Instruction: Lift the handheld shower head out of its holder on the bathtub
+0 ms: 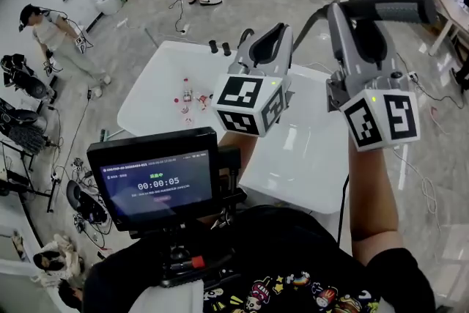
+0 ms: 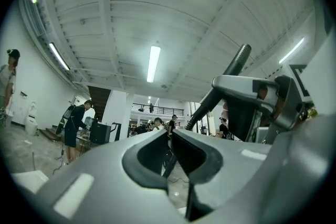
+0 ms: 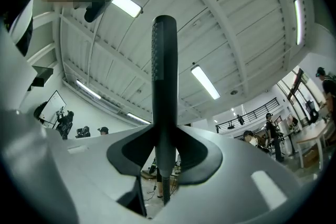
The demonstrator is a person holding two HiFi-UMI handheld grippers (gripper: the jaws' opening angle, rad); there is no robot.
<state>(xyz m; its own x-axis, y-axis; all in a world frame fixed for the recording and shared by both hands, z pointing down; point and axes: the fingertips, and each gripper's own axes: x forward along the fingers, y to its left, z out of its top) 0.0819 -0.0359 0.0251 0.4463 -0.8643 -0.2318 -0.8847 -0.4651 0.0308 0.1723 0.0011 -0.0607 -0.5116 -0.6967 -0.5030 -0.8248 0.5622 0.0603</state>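
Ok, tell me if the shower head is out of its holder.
Out: the right gripper is shut on the shower head, held up in the air above the bathtub.

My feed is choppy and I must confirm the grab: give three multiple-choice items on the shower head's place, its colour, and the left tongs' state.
1. Where is the shower head? A in its holder; B in the right gripper; C on the floor.
2. Its colour? A white; B dark grey; C red.
3. Tongs of the left gripper? A shut, empty; B wide open; C gripping a hose.
Answers: B, the tongs clamp its stem; B, it shows dark grey; A, the tips meet with nothing between.
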